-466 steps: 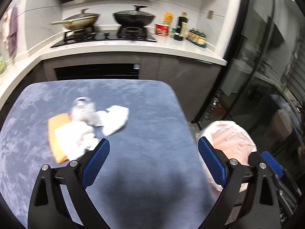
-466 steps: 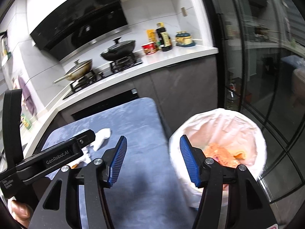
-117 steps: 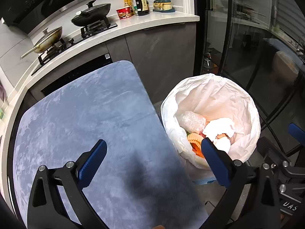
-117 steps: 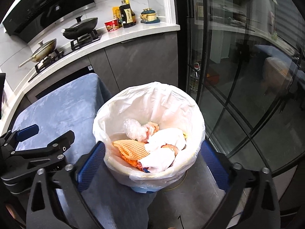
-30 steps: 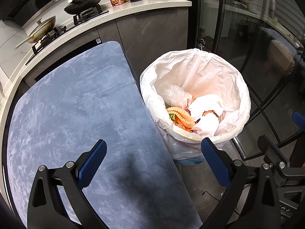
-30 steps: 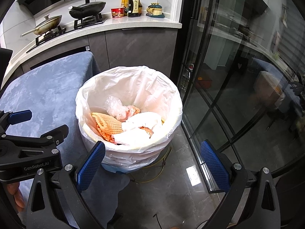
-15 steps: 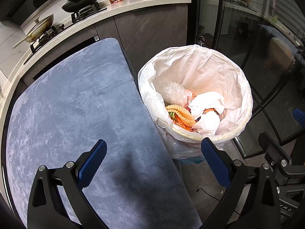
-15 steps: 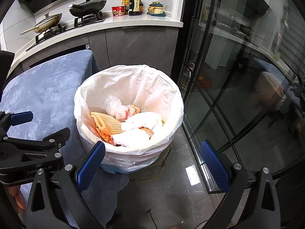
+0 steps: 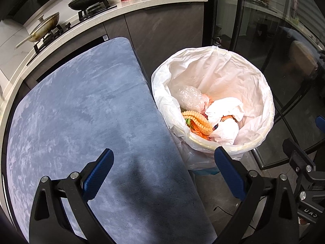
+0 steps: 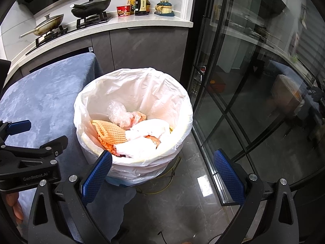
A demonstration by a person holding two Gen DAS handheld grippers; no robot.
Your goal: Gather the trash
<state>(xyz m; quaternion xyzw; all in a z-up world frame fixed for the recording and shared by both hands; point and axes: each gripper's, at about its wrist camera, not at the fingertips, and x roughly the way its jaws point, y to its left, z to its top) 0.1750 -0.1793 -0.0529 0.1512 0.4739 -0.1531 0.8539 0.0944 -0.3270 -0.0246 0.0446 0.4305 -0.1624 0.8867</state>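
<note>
left to right: the blue fuzzy tabletop [image 9: 81, 109] fills the left side of the left wrist view, nothing lying on the part that shows. left gripper [image 9: 162, 172] hangs over its right edge w/ jaws spread wide, nothing btwn them, one blue pad over the cloth and the other over the bin's near rim.

just beside the tabletop's right edge sits the trash bin [image 9: 258, 93] on the dark floor, lined w/ a white bag [image 10: 142, 85]. all the trash is inside it: a clear crumpled plastic wrap [image 9: 190, 98] toward the back-left, an orange ribbed cloth [image 10: 110, 133] in front of it, and white crumpled tissues [image 9: 225, 109] on the right, some orange scraps peeking out under them.

right gripper [image 10: 162, 172] is also spread wide and empty, left pad in front of the bin's near rim, right pad over the floor. a glass door [image 10: 254, 81] runs along the far right.

bg: stove w/ a black wok [image 10: 91, 5] and a lidded pan [image 10: 47, 24], plus a noodle cup [image 10: 123, 10] and sauce bottle [image 10: 142, 1] further right on the counter.
</note>
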